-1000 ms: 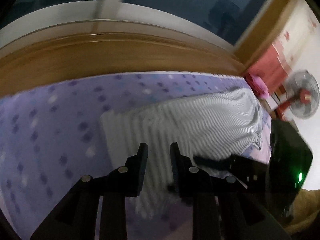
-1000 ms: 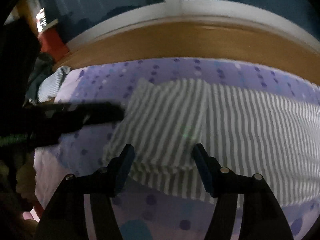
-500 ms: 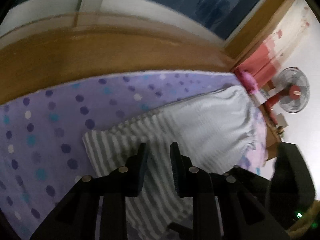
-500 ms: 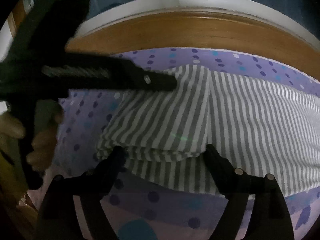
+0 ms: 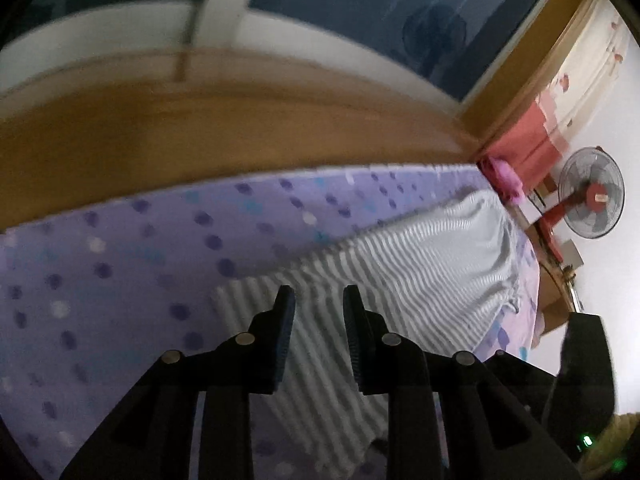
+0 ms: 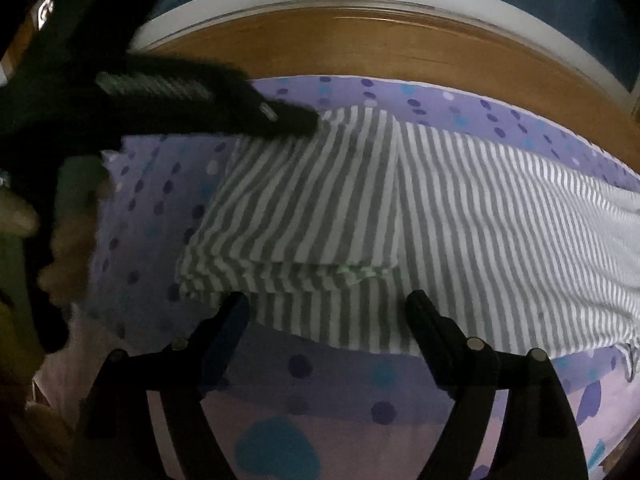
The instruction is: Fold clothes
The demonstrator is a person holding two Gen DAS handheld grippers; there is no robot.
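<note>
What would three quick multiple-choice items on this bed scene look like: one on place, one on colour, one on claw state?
1. Where does the striped garment lie?
A. on the dotted bedsheet
B. on the floor
C. over the fan

2. What colours are its stripes?
A. red and black
B. grey and white
C. blue and yellow

3. How does the right claw stand?
A. clamped on a sleeve
B. out of view
C. wide open, gripping nothing

Key: 1 A, purple dotted sheet shows on all sides of the cloth; 2 B, both wrist views show grey and white bands; 3 C, its fingers stand far apart over the garment's near edge, pinching no cloth.
</note>
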